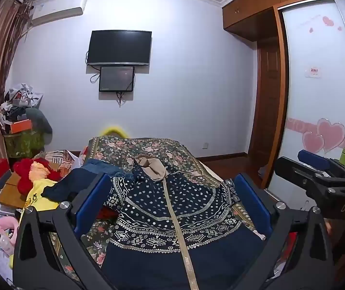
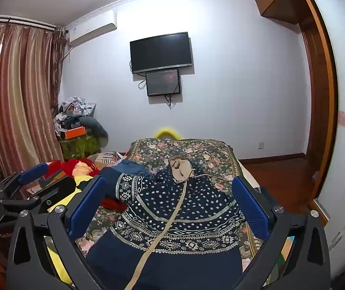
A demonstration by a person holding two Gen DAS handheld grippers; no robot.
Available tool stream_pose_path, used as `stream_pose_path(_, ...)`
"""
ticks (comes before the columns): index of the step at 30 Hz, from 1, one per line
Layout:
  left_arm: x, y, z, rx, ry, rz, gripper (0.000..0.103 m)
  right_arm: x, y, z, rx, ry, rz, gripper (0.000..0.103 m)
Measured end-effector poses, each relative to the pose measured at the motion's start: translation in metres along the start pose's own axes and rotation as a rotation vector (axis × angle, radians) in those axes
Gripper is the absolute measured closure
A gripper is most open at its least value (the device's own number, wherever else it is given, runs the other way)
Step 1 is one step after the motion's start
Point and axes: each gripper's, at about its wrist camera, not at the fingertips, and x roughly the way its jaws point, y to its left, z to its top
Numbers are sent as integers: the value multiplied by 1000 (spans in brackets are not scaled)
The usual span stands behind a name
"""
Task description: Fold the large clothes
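Between left gripper (image 1: 172, 203) pads: knit cardigan (image 1: 170, 212), matt navy wool-like cloth, woven beige trim. Beneath it, floral bedspread (image 1: 148, 145), matt printed fabric. Gripper frames matt black plastic, blue textured pads (image 2: 252, 205), shiny metal screws. Ahead: glossy TV (image 2: 160, 51); right: varnished wood wardrobe (image 1: 252, 12).

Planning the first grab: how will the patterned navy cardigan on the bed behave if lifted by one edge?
The cardigan is probably floppy: it drapes in soft folds over the floral bedspread. Its knit bulk suggests some weight, so it may sag. The beige collar looks bunched and could flop loose.
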Motion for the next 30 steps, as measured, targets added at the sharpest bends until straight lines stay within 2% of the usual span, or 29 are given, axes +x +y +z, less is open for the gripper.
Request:
stream_pose_path(10, 4, 3, -7, -10, 16, -22, 0, 5, 2, -6, -8, 2, 2, 0)
stream_pose_path(30, 11, 7, -11, -8, 22, -6, 0, 7, -4, -6, 12, 21, -7, 0)
